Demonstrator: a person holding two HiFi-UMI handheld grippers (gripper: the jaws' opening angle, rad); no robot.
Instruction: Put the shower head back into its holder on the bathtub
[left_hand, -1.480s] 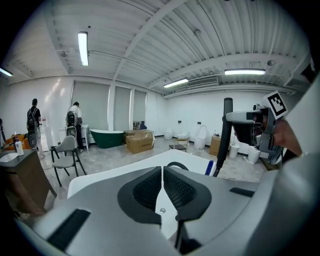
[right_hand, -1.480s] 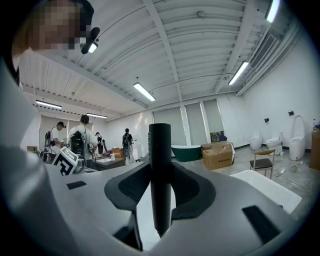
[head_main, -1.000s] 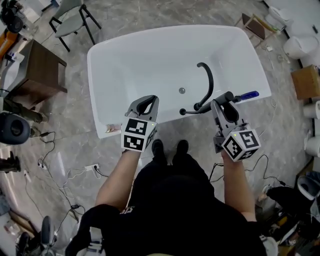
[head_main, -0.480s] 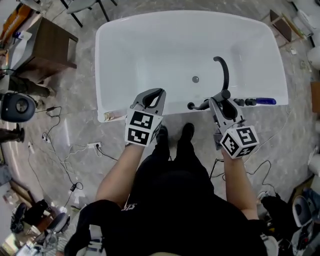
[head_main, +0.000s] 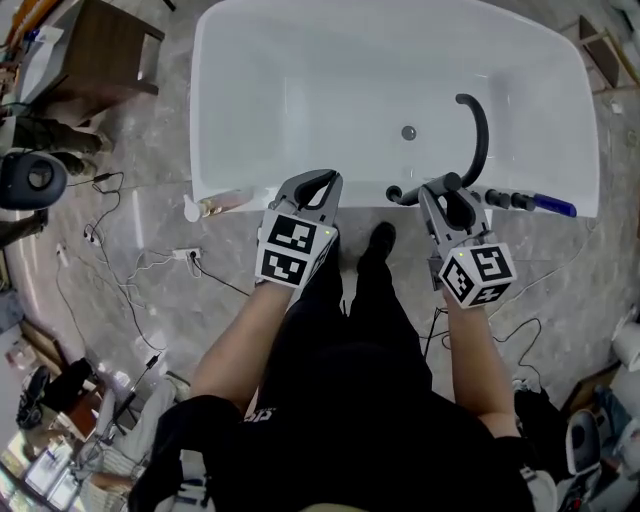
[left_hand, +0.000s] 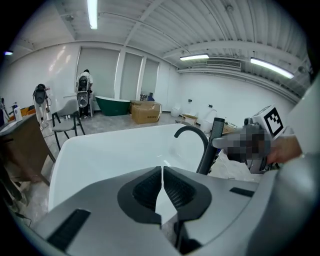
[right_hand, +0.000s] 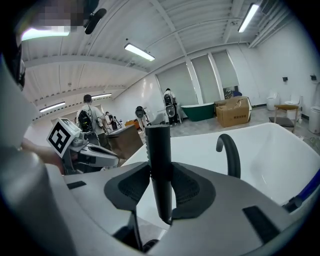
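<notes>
The grey marbled floor (head_main: 150, 150) carries the white bathtub (head_main: 300, 90), a brown cabinet (head_main: 108, 45) and loose cables (head_main: 145, 265).

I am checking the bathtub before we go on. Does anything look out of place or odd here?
Yes: the black shower head is not mounted on the bathtub; the right gripper holds it between its jaws by the near rim. Nothing looks spilled or broken.

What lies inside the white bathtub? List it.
A small round metal drain on the white bathtub floor; the black curved spout arches in from the near rim. The left gripper and right gripper each hide a patch there.
</notes>
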